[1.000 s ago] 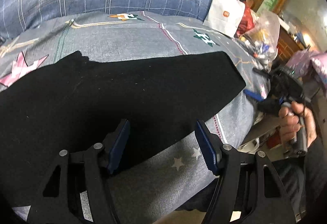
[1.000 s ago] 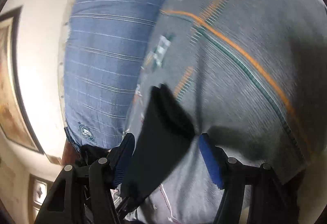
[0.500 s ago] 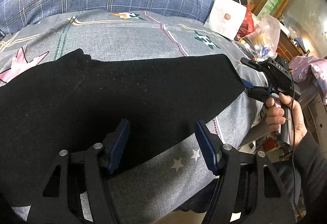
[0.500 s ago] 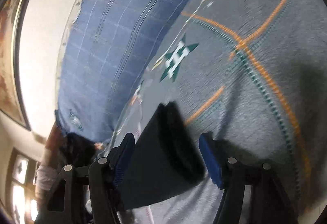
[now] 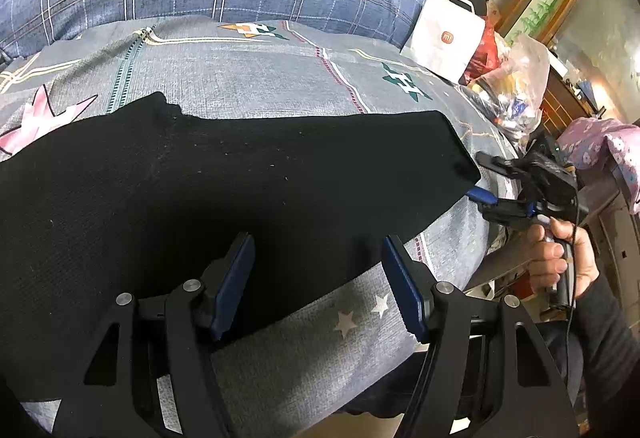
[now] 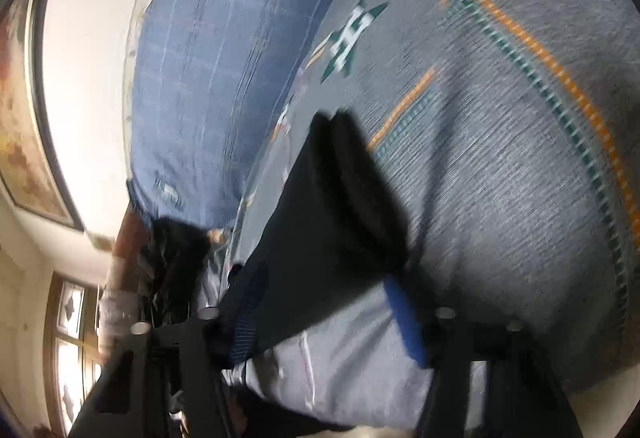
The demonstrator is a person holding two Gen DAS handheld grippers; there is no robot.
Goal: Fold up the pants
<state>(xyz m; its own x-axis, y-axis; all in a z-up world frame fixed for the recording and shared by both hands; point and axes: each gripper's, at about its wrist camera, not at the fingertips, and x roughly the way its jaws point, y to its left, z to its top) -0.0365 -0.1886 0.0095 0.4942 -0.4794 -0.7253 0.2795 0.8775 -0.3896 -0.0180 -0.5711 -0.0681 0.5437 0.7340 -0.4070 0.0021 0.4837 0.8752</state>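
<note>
Left wrist view: black pants (image 5: 224,190) are being shown spread lengthwise across the bed (image 5: 280,78). Left tool (image 5: 316,278) is being held open over their near edge; right tool (image 5: 486,182), open, is being held nearer the leg end.

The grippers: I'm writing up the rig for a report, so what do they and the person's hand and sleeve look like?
The left gripper has a black skeletal frame with triangular cut-outs, silver pivot bolts and flat blue ribbed pads. The right gripper has the same black build with blue pads, plus a handle and a thin black cable. The right hand is bare, with a dark ribbed sleeve.
</note>
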